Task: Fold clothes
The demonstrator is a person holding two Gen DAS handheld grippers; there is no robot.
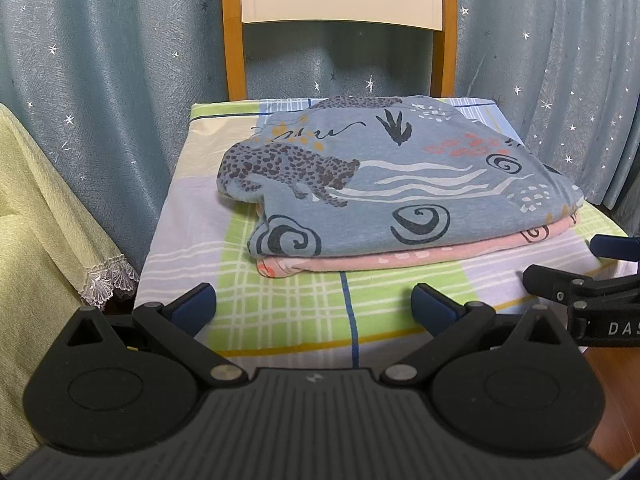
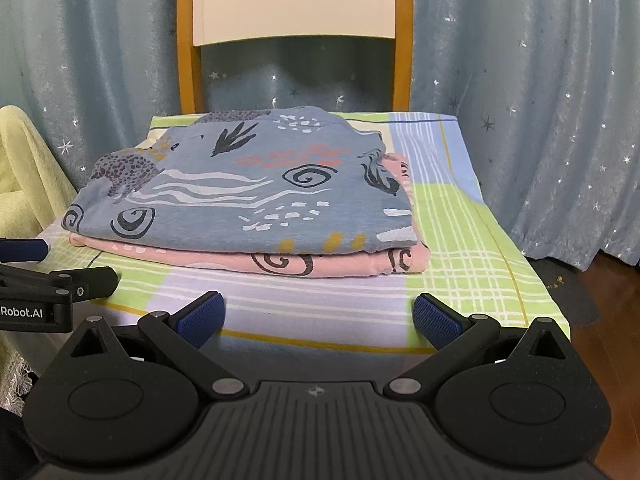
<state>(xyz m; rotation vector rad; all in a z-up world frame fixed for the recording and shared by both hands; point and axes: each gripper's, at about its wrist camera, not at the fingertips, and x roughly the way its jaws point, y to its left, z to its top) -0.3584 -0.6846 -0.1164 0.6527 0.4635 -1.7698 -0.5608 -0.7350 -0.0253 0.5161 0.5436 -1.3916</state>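
Observation:
A folded blue-grey garment (image 1: 384, 184) (image 2: 256, 196) printed with leopards and spirals lies on top of a folded pink garment (image 1: 400, 258) (image 2: 340, 264), both stacked on a chair seat covered by a plaid cloth (image 1: 280, 312) (image 2: 472, 240). My left gripper (image 1: 314, 308) is open just short of the stack's near edge, with nothing between its blue pads. My right gripper (image 2: 318, 316) is open too and holds nothing, a little in front of the pink garment. Each gripper shows at the side of the other's view.
The chair's wooden backrest (image 1: 340, 8) (image 2: 296, 8) rises behind the stack. A blue star-patterned curtain (image 1: 100, 100) (image 2: 520, 100) hangs all around. A yellow-green cloth with a lace hem (image 1: 48, 220) is at the left. Wooden floor (image 2: 608, 300) shows at the right.

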